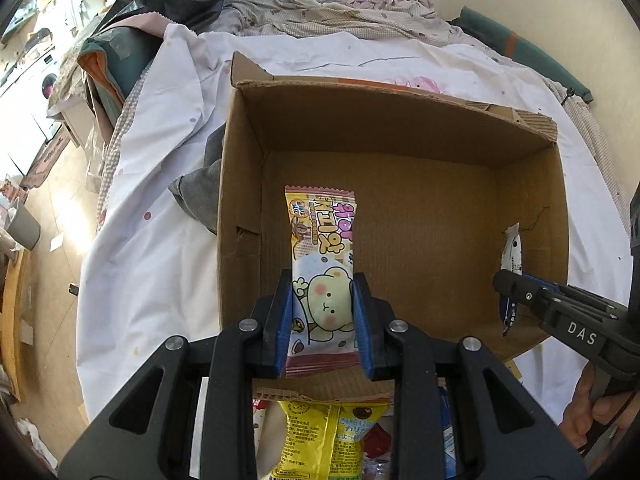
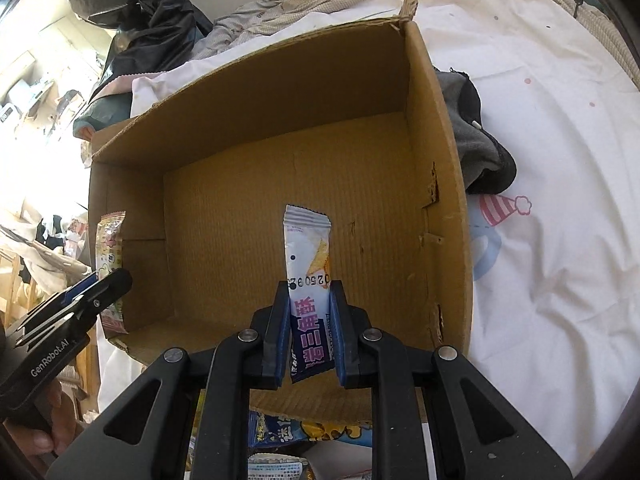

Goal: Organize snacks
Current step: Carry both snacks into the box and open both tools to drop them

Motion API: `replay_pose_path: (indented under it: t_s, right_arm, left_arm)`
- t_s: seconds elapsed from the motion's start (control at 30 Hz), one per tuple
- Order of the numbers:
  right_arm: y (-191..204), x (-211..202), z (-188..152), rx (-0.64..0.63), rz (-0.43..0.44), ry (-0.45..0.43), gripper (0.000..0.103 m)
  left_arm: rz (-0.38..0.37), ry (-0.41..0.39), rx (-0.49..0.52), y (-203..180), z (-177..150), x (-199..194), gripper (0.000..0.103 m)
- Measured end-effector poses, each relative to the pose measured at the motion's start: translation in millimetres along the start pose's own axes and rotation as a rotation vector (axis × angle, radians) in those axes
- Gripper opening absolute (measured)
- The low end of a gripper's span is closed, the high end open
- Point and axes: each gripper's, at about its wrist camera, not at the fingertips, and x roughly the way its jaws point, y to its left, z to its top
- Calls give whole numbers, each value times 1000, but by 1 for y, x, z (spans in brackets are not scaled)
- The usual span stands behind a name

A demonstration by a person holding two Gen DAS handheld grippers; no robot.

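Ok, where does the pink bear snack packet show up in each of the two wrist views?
Left wrist view: the pink bear packet sits centre frame, clamped in the left gripper over the box floor.
Right wrist view: the same packet is at the far left edge, beside the box's left wall, with the left gripper across it.
Shared landmark: the open cardboard box on the white sheet.
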Motion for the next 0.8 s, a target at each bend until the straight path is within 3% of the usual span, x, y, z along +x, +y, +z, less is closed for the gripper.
replay_pose_path:
  t_s: [0.33, 0.6, 0.67, 0.7, 0.77, 0.8]
  right_arm:
    - [-1, -1, 1, 3, 21, -5, 20]
    - [1, -7, 1, -8, 59, -30, 23]
    - [2, -8, 1, -4, 75, -24, 23]
    - [3, -9, 2, -6, 82, -27, 27]
    - [4, -14, 3, -18, 75, -47, 45]
    - [5, -17, 3, -19, 77, -59, 70]
  left_arm:
    - [-18, 3, 3, -1, -2, -1, 27]
    - [-27, -28, 12, -2, -2, -8, 76]
    - [-24, -38, 17, -3, -2, -11, 83]
    - [-22, -47, 18, -3, -3, -12, 85]
    - [-30, -60, 19, -4, -3, -16, 86]
    - [-34, -63, 19, -4, -3, -17, 86]
